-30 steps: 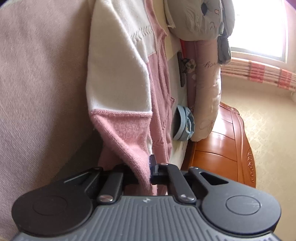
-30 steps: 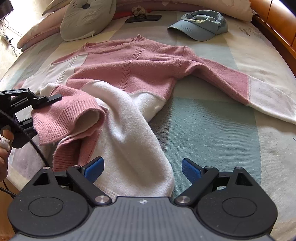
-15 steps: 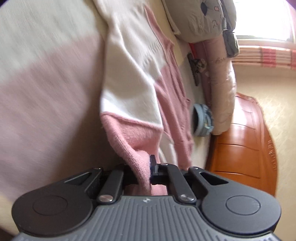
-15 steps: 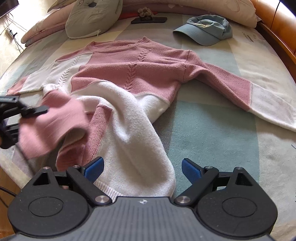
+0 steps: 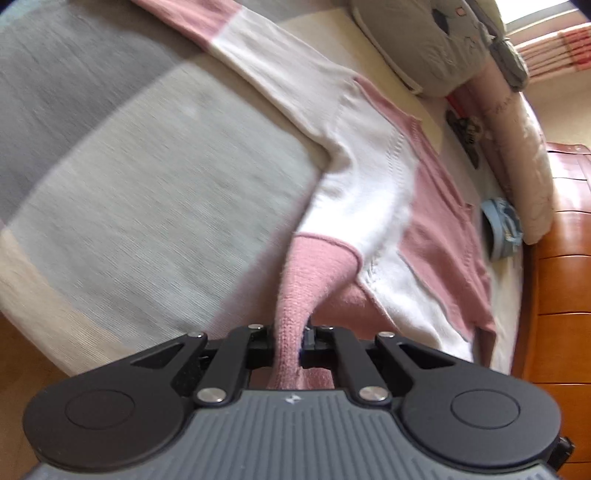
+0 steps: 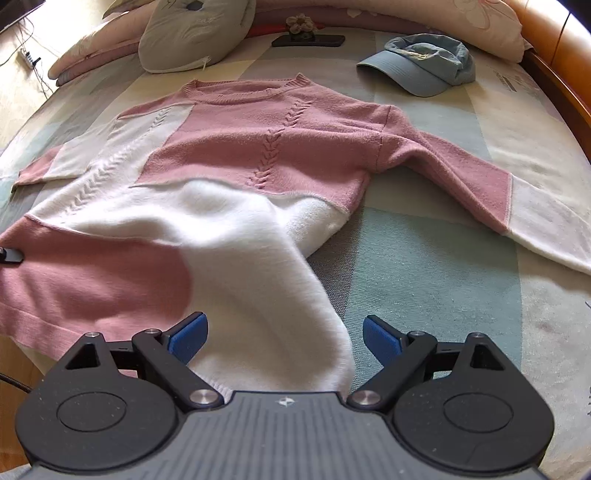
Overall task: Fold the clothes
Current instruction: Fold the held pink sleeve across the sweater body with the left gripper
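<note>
Across the bed (image 6: 424,258) lies the pink-and-white sweater (image 6: 266,147), front up. The left gripper (image 5: 291,339) pinches its pink hem corner, while the right gripper (image 6: 284,336) hangs with jaws apart over the white hem.

left gripper (image 5: 291,339): jaws clamped on pink fabric
right gripper (image 6: 284,338): jaws wide apart, pointing steeply down

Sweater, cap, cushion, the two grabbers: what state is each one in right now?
Sweater: front up on the bed, sleeves out, hem bunched and partly lifted.
Left gripper: shut on the pink hem.
Right gripper: open, white hem between the jaws, not pinched.
Cap: lying on the bed, apart from the sweater.
Cushion: resting near the sweater's collar.
</note>
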{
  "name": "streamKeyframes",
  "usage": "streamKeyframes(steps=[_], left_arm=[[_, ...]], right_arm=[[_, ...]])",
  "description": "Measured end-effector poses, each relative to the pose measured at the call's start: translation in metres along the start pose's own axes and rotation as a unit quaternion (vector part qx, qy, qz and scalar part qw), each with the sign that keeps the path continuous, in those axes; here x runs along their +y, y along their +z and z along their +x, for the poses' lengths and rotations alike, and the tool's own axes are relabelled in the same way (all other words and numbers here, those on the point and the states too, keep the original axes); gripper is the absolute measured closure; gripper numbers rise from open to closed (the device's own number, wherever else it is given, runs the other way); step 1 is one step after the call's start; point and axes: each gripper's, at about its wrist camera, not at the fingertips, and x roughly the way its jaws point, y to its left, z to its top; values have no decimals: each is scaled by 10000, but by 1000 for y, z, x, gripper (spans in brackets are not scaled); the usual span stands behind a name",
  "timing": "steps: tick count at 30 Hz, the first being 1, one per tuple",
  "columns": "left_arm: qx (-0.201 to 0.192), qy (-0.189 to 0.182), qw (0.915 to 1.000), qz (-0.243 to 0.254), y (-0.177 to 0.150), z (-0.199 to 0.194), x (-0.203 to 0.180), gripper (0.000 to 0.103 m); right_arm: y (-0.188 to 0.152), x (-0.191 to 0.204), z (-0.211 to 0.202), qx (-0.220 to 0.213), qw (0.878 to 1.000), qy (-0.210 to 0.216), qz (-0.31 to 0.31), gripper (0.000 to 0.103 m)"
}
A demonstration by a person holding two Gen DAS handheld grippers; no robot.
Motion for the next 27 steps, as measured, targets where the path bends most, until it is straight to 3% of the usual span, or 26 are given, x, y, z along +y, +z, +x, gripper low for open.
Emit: streamKeyframes(steps=[10, 19, 24, 27], left_arm=[[347, 395, 9986, -99, 7, 47, 18, 99], [427, 464, 9979, 142, 5, 48, 9, 97], [444, 434, 9979, 206, 7, 49, 10, 96], [444, 436, 9978, 222, 7, 49, 9, 96]], right_arm=[[-4, -22, 0, 178, 9987, 78, 476, 9], [-7, -40, 12, 322, 9920, 213, 1203, 9], [-20, -53, 14, 503, 9802, 931, 1671, 9], [-27, -58, 21, 646, 9758, 980, 1847, 9]])
